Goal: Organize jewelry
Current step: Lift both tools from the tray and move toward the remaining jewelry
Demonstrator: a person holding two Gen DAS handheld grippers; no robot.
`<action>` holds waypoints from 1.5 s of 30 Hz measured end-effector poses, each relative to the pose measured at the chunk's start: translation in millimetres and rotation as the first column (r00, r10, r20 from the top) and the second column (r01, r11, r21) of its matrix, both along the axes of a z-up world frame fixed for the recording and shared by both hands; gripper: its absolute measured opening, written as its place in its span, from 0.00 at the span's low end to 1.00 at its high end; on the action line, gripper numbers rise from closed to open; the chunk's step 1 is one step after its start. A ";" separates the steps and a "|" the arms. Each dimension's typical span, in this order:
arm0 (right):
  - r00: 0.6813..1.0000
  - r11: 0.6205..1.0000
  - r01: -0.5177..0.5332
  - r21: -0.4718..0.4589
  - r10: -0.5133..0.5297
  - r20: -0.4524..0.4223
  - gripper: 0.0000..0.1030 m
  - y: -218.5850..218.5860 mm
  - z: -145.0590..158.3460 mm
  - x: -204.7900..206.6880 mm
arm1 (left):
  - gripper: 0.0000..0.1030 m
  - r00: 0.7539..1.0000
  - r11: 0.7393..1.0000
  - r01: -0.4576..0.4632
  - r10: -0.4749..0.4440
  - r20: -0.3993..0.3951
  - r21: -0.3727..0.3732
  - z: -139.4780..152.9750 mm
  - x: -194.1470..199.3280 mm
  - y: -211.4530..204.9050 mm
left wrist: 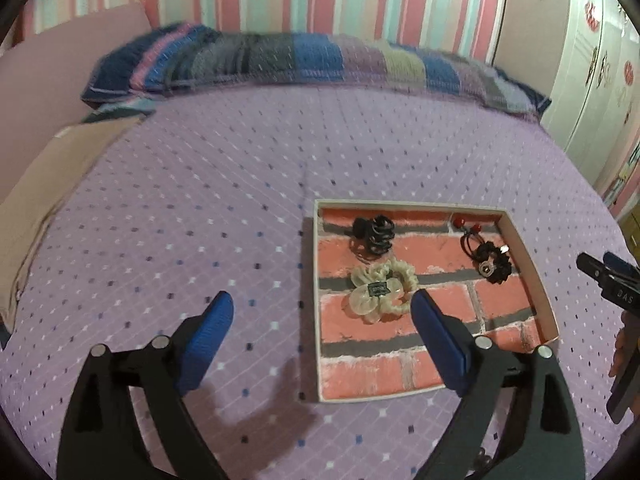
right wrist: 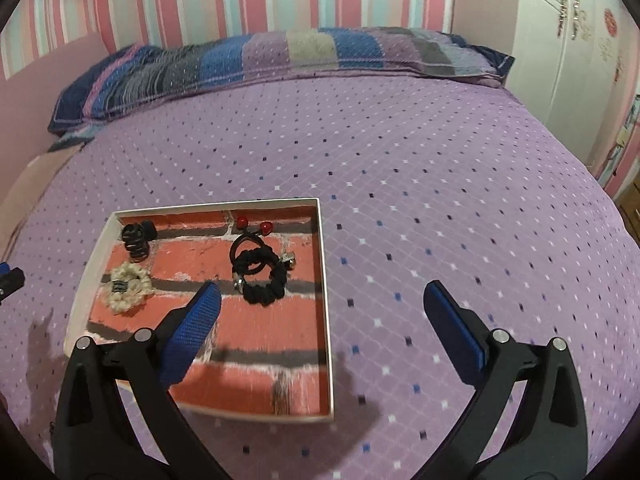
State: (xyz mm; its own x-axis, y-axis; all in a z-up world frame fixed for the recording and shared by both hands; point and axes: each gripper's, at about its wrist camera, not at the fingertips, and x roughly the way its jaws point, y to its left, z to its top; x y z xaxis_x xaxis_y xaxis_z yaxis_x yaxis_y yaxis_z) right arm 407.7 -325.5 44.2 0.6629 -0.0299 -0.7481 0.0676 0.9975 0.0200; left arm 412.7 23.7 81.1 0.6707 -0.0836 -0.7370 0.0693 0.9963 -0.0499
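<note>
A shallow box (left wrist: 528, 264) with a brick-pattern floor lies on the purple bedspread; it also shows in the right wrist view (right wrist: 325, 280). Inside lie a cream scrunchie (left wrist: 380, 292) (right wrist: 128, 286), a black claw clip (left wrist: 374, 234) (right wrist: 138, 238), a black scrunchie with a metal charm (left wrist: 494, 262) (right wrist: 262, 280) and a hair tie with red beads (left wrist: 466, 226) (right wrist: 254, 226). My left gripper (left wrist: 322, 310) is open and empty, hovering over the box's left rim. My right gripper (right wrist: 322, 300) is open and empty over the box's right rim.
The bed (right wrist: 440, 200) is covered by a purple dotted spread. A striped pillow (left wrist: 280, 60) lies along the far edge against a striped wall. A white wardrobe (right wrist: 580, 60) stands at the right. The right gripper's body (left wrist: 612, 280) shows at the left wrist view's right edge.
</note>
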 end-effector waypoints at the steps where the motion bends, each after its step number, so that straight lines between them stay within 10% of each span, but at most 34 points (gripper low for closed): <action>1: 1.000 1.000 0.006 0.003 -0.006 0.017 0.96 -1.3 3.6 -10.6 | 0.86 1.000 1.000 0.000 0.000 0.010 -0.004 2.8 -8.2 2.7; 17: 0.980 0.993 0.012 -0.118 0.012 0.198 0.96 -1.5 19.3 -162.2 | 0.91 0.991 0.996 0.086 -0.088 0.104 0.026 9.9 -134.8 -8.1; 45: 0.996 0.999 0.053 0.006 -0.053 0.066 0.96 -34.8 -47.9 -271.6 | 0.91 0.996 0.998 0.064 -0.065 0.066 0.019 -56.8 -228.6 -13.0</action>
